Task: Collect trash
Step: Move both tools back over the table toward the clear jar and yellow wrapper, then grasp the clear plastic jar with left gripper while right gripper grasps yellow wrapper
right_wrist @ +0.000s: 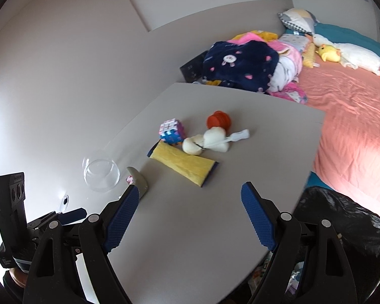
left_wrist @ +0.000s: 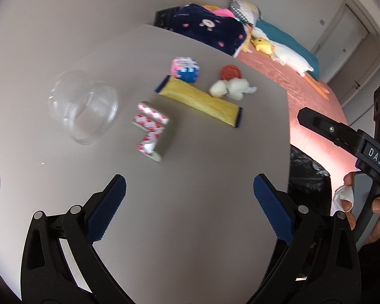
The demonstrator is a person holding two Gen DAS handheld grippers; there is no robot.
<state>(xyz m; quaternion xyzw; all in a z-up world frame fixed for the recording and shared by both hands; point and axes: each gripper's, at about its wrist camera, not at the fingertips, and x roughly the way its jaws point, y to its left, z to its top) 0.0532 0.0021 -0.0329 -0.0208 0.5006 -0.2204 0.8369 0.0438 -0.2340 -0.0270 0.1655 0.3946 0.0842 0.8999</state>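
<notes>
Left wrist view shows the left gripper (left_wrist: 190,192) with its ribbed blue pads spread wide and nothing between them, hanging over the near bare stretch of a smooth matte grey table (left_wrist: 190,240). Toward the table's left edge lies a clear plastic bowl (left_wrist: 83,106), round and glossy, tipped on its side. Just right of it sits a bent strip of grey backing with red-and-white printed tape (left_wrist: 152,129), folded in a Z shape. Past that, near the middle, a flat yellow cloth strip (left_wrist: 200,101) with dark blue ends lies slantwise. At its far side stands a small cube-shaped block puzzle (left_wrist: 186,69) in pink, white and blue, and toward the right edge rest fluffy white cotton balls (left_wrist: 230,87) touching a round orange-red lid (left_wrist: 230,72). Beyond the right edge hangs a crinkled black trash bag (left_wrist: 309,177), glossy and wrinkled. A hand (left_wrist: 367,212) at the right grips the grey handle of the other tool, with a crumpled white tissue (left_wrist: 343,196) tucked against it. From the right wrist view, the right gripper (right_wrist: 188,197) also has its textured blue pads wide apart and empty above the near part of the table, with a thin white plastic stick (right_wrist: 230,138) lying across the cotton.
</notes>
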